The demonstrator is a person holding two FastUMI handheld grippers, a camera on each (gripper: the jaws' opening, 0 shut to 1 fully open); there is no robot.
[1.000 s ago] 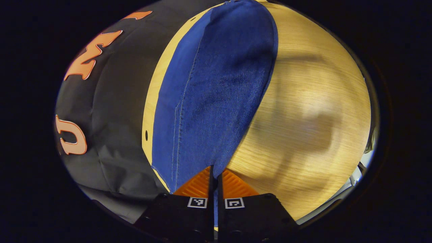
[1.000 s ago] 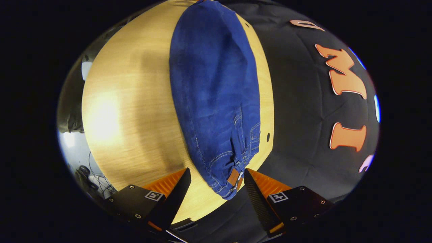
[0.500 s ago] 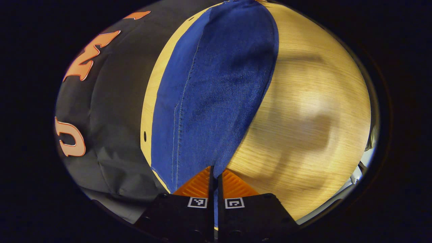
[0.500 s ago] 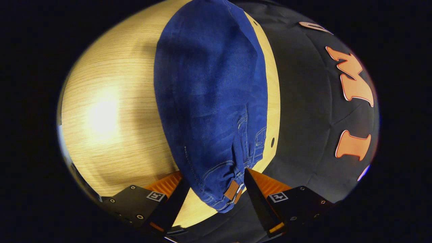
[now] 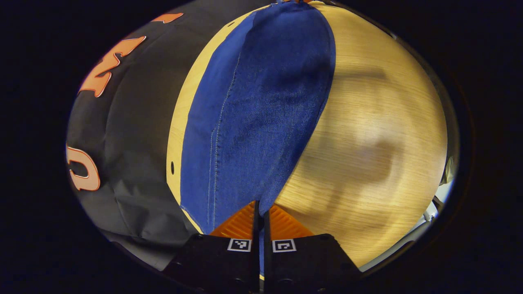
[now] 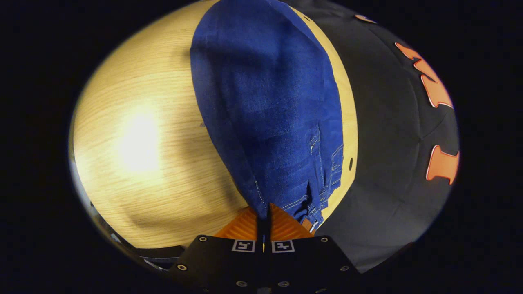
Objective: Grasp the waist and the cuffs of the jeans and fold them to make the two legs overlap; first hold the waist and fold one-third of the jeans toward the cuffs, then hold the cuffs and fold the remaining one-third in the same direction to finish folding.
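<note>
With both pairs of fingers pinched tight on the jeans point(image 5: 257, 106), left gripper point(image 5: 260, 212) at the cuffs, right gripper point(image 6: 264, 216) at the waist, I expect heavy, limp denim (thick seams grip best).

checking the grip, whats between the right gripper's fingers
Denim at the waist end of the jeans: the right gripper view shows the right gripper closed on that edge.
</note>
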